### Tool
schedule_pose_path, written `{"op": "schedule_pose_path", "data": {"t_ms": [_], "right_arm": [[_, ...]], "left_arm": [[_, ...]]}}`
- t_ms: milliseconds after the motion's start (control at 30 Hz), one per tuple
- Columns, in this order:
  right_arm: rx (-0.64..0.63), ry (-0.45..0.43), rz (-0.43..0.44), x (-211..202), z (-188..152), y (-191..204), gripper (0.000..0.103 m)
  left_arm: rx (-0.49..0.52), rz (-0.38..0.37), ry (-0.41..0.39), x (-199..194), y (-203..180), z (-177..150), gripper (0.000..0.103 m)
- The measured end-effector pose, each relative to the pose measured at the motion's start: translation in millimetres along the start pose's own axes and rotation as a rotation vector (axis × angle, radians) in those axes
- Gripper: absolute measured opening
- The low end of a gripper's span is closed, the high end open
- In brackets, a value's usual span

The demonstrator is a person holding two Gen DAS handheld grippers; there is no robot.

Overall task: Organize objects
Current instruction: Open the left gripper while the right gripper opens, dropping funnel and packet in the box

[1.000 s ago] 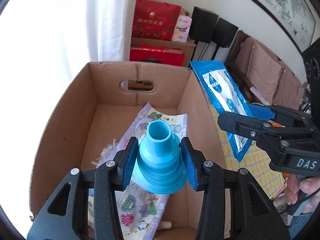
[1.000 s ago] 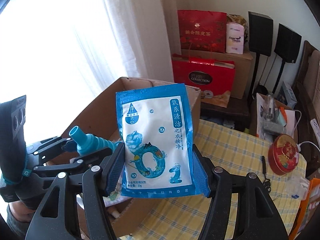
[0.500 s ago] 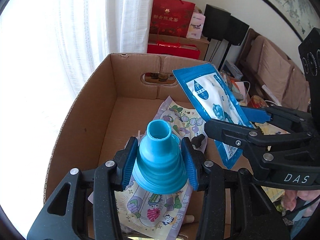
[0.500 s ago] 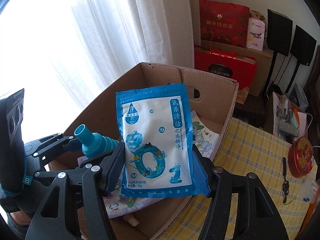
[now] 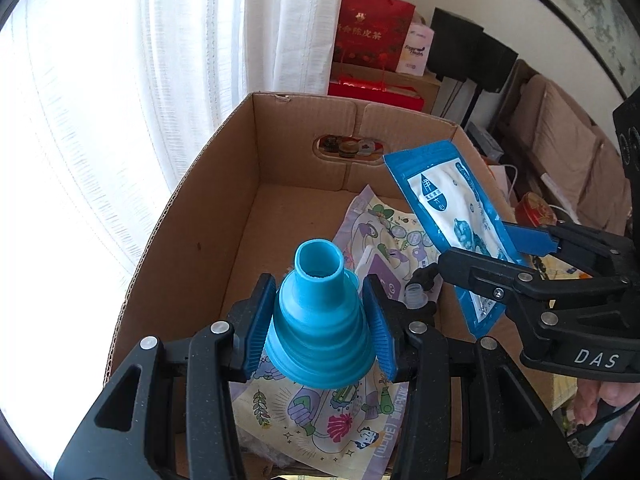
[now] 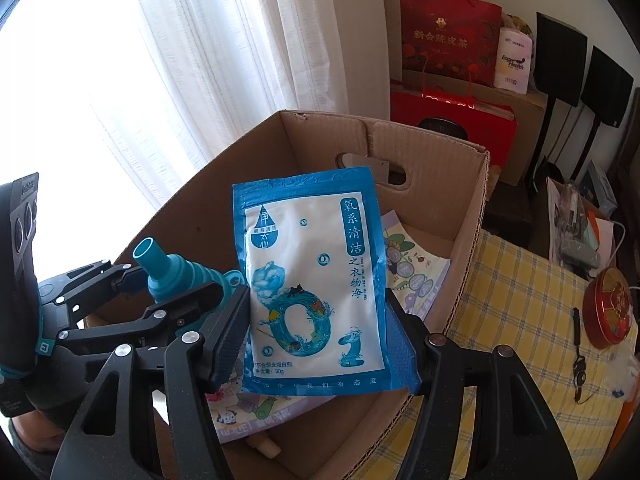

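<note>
My left gripper (image 5: 320, 320) is shut on a blue collapsible funnel (image 5: 318, 312), spout up, held above the near end of an open cardboard box (image 5: 208, 216). My right gripper (image 6: 320, 340) is shut on a blue and white detergent pouch (image 6: 312, 280), held upright over the box's right side; the pouch also shows in the left wrist view (image 5: 452, 224). The funnel shows in the right wrist view (image 6: 172, 272), left of the pouch. A pastel illustrated pouch (image 5: 352, 412) lies flat on the box floor.
The box (image 6: 468, 240) stands on a yellow checked tablecloth (image 6: 520, 300) by a white curtain (image 6: 240, 60). A red round tin (image 6: 608, 312) and a black lanyard (image 6: 576, 340) lie on the cloth. Red gift bags (image 6: 448, 48) and black speakers stand behind.
Both grippers have moved left over the box with their loads. The pouch, earlier beyond the box's right wall, now hangs above the inside. The funnel stays gripped.
</note>
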State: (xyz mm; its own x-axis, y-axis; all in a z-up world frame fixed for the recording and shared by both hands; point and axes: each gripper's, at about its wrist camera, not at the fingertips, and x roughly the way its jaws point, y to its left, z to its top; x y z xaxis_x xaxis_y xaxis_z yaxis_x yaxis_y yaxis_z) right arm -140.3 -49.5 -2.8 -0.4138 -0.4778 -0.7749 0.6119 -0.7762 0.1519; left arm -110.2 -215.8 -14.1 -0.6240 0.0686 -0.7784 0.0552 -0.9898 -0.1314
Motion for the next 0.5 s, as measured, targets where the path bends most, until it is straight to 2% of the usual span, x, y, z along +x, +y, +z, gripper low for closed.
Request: {"op": "schedule_pose_path", "data": {"t_ms": [200, 233, 300, 433, 500], "right_arm": [[-0.016, 0.008, -0.023, 3, -4, 4, 0.067], [-0.017, 0.005, -0.026, 2, -4, 4, 0.067], [-0.019, -0.003, -0.031, -1, -4, 5, 0.067], [-0.014, -0.024, -0.038, -10, -2, 4, 0.068], [-0.012, -0.04, -0.044, -16, -2, 2, 0.071]], "left_arm": [[-0.021, 0.0, 0.003, 1, 5, -2, 0.044], [-0.025, -0.001, 0.002, 1, 5, -2, 0.047], [-0.034, 0.001, -0.008, -2, 6, -2, 0.06], [-0.049, 0.001, -0.029, -7, 7, 1, 0.064], [-0.055, -0.001, -0.042, -11, 6, 3, 0.073]]}}
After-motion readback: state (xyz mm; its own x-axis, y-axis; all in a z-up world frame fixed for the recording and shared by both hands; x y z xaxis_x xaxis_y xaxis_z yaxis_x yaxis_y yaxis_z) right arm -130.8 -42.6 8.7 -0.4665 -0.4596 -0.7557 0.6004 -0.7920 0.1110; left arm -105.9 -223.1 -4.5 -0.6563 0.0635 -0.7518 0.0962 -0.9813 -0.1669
